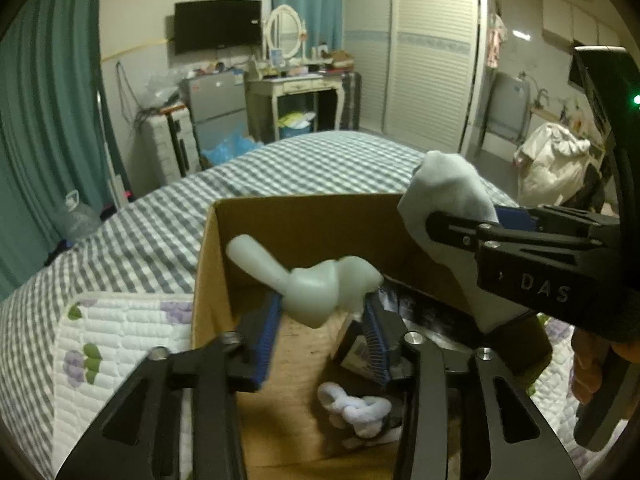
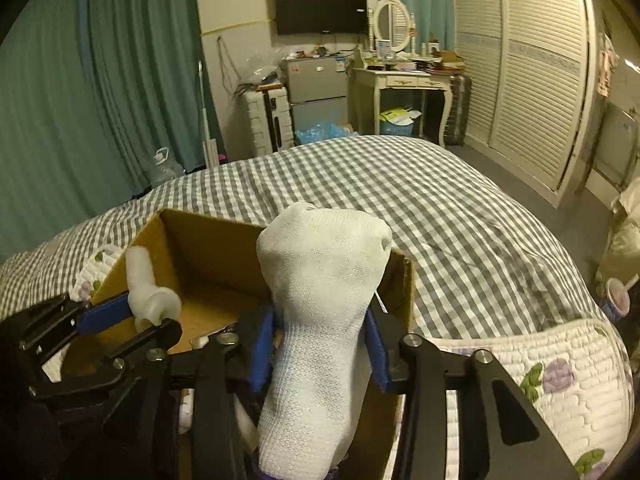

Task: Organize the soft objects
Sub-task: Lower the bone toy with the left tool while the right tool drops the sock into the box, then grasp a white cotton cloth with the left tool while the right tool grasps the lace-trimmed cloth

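My left gripper (image 1: 322, 316) is shut on a pale rubbery toy (image 1: 316, 284) and holds it above an open cardboard box (image 1: 304, 216) on the bed. My right gripper (image 2: 320, 344) is shut on a white sock (image 2: 320, 300), held upright over the box's right side (image 2: 400, 300). In the left wrist view the right gripper (image 1: 460, 224) and its sock (image 1: 448, 188) show at the right. In the right wrist view the left gripper (image 2: 132, 316) and the toy (image 2: 150, 292) show at the left. A knotted white sock (image 1: 356, 408) and a dark packet (image 1: 356, 348) lie inside the box.
The box stands on a grey checked bedspread (image 2: 400, 184) beside a white quilted floral pad (image 1: 120, 340) (image 2: 560, 380). Beyond the bed are teal curtains (image 2: 120, 80), a small fridge (image 2: 316, 92), a dressing table (image 2: 404, 80) and a louvred wardrobe (image 2: 532, 72).
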Motion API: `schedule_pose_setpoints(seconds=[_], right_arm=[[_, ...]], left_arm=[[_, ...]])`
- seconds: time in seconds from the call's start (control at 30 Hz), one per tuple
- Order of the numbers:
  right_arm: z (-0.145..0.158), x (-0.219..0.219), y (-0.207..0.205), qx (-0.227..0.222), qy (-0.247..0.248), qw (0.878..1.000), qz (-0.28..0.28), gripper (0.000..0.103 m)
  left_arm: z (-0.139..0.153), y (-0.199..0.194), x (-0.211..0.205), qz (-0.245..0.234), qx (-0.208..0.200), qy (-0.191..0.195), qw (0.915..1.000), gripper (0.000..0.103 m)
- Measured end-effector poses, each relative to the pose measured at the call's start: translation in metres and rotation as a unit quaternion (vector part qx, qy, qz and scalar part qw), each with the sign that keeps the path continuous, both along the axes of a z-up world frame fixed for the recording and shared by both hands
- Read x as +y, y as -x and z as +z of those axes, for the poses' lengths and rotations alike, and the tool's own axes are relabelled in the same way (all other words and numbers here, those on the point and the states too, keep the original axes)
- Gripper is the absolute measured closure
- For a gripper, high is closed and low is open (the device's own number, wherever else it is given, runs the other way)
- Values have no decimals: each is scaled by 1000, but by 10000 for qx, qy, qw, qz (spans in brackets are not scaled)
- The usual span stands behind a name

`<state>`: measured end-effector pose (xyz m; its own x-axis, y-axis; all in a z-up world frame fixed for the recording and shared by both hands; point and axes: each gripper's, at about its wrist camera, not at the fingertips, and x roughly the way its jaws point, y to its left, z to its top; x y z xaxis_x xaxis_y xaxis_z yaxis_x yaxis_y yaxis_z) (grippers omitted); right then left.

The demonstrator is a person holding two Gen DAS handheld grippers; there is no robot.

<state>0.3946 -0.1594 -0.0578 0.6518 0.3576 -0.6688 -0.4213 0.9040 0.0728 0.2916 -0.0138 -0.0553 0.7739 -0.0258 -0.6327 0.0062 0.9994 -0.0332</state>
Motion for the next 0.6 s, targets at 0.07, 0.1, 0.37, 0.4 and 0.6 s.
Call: schedule_pose_setpoints(seconds=[0.07,0.1,0.37,0.4,0.6], right_arm=[[7,-3,5,-49,-36,9999,-102,53],[11,-5,8,-71,-59,9998,-155,50],[94,-30,75,-462,-411,9974,-372,33],[106,-32,85,-535,-427,9969,-385,31],[182,-39,171,-1075,-447,9927,-310,16]], left_arm=[[8,5,-4,60,-126,-114,9998,30],[16,13,-5,95,-245,-177,9995,27],[93,75,3,222,-748,-155,9968,23],[103,84,5,230,-831,-148,9962,23],[174,165,15,301,-1458,-269,9885,9]])
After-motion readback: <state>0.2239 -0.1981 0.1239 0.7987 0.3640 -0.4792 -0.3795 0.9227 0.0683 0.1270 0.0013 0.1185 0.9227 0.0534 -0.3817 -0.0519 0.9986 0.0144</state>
